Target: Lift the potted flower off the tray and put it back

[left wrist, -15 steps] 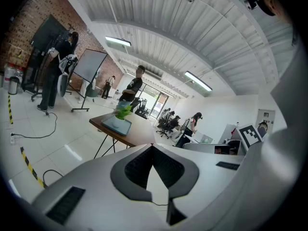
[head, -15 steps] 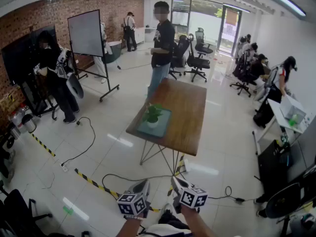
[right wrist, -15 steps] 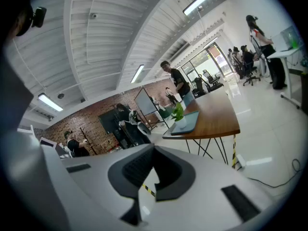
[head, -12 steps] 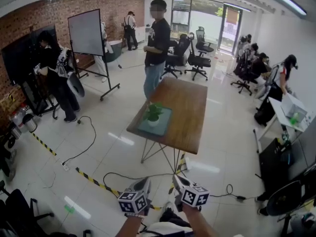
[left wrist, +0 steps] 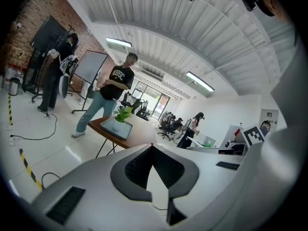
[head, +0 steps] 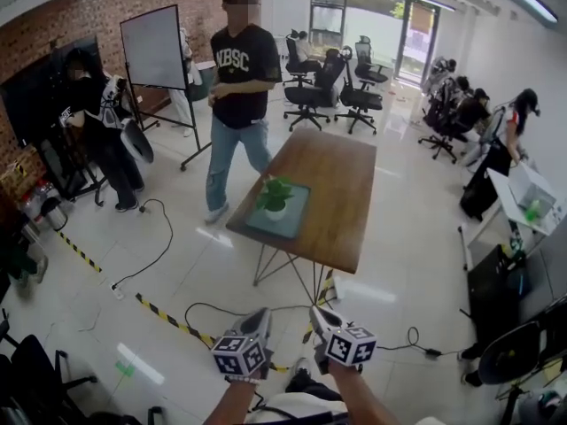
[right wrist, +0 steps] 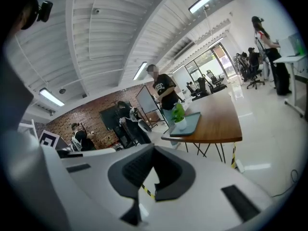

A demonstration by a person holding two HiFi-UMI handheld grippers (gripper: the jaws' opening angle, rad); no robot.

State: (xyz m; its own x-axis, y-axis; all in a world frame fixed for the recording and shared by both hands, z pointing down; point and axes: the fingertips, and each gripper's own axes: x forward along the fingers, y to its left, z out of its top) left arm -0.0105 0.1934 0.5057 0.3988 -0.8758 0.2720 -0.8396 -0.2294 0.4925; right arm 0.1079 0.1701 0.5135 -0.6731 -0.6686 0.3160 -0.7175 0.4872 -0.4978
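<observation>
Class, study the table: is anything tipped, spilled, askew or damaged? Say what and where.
Nothing stands out. The potted flower stands upright on the tray, which lies flat near one long edge of the wooden table. No spill or damage shows.

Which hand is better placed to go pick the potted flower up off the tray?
Left, narrowly. The left tongs and right tongs are both shut, empty and far from the table, but the potted flower on its tray sits toward the left tongs' side.
</observation>
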